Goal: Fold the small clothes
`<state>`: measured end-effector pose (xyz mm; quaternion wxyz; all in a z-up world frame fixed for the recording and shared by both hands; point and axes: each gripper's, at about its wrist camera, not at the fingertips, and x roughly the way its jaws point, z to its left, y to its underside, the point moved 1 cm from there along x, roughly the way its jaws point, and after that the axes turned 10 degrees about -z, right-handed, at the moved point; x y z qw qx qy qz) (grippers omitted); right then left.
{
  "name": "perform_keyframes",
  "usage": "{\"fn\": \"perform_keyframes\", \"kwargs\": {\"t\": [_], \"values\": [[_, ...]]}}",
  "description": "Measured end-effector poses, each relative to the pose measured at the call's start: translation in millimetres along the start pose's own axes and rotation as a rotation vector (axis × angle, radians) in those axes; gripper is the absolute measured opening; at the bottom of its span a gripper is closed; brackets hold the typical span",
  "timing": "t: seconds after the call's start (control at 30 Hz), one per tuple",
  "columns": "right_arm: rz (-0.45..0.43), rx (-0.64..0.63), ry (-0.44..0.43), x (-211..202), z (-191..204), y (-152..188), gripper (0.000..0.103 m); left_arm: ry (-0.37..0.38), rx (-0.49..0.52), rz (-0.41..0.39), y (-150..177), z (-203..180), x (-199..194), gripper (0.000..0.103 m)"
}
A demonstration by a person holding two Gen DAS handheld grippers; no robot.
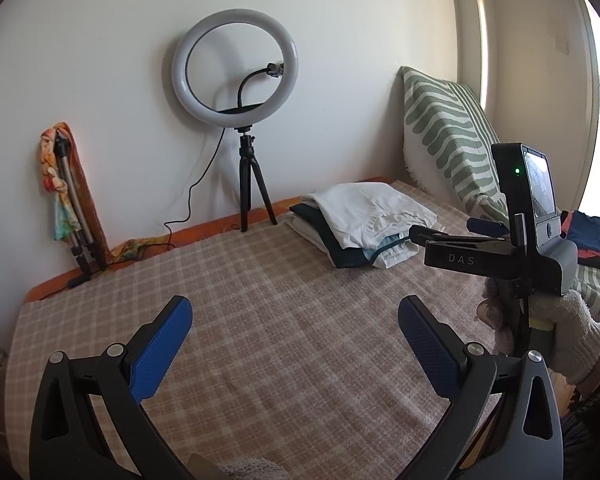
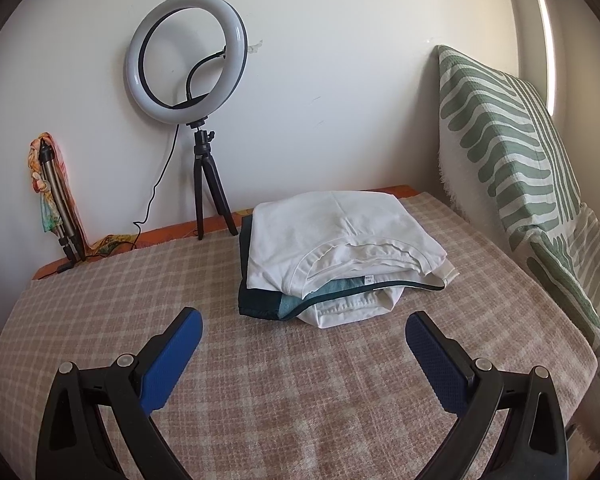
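Observation:
A stack of folded clothes [image 2: 340, 256], a white shirt on top of dark teal and white pieces, lies on the checked blanket [image 2: 300, 380] toward the back. It also shows in the left wrist view [image 1: 360, 220]. My right gripper [image 2: 304, 334] is open and empty, hovering just in front of the stack. My left gripper [image 1: 294, 320] is open and empty over bare blanket, left of the stack. The right gripper's body [image 1: 500, 256], held by a gloved hand, shows at the right of the left wrist view.
A ring light on a small tripod [image 2: 188, 72] stands at the back by the wall. A folded tripod wrapped in colourful cloth [image 2: 52, 200] leans at back left. A green striped cushion [image 2: 512, 152] lines the right side. Dark and red clothes [image 1: 584, 236] lie at far right.

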<state>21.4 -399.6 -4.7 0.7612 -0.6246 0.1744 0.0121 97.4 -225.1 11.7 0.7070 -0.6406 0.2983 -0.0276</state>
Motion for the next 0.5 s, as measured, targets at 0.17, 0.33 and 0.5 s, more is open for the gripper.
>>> {"fn": "perform_keyframes", "kwargs": {"t": [0.17, 0.33, 0.5], "values": [[0.007, 0.0, -0.001, 1.4, 0.2, 0.9, 0.103, 0.001, 0.001, 0.0, 0.3, 1.4, -0.1, 0.102], [0.013, -0.005, -0.002, 4.3, 0.3, 1.1, 0.103, -0.009, -0.004, -0.014, 1.3, 5.7, -1.5, 0.102], [0.022, -0.009, -0.005, 7.4, -0.8, 2.8, 0.103, -0.023, 0.012, -0.051, 3.3, 7.1, -3.8, 0.102]]}}
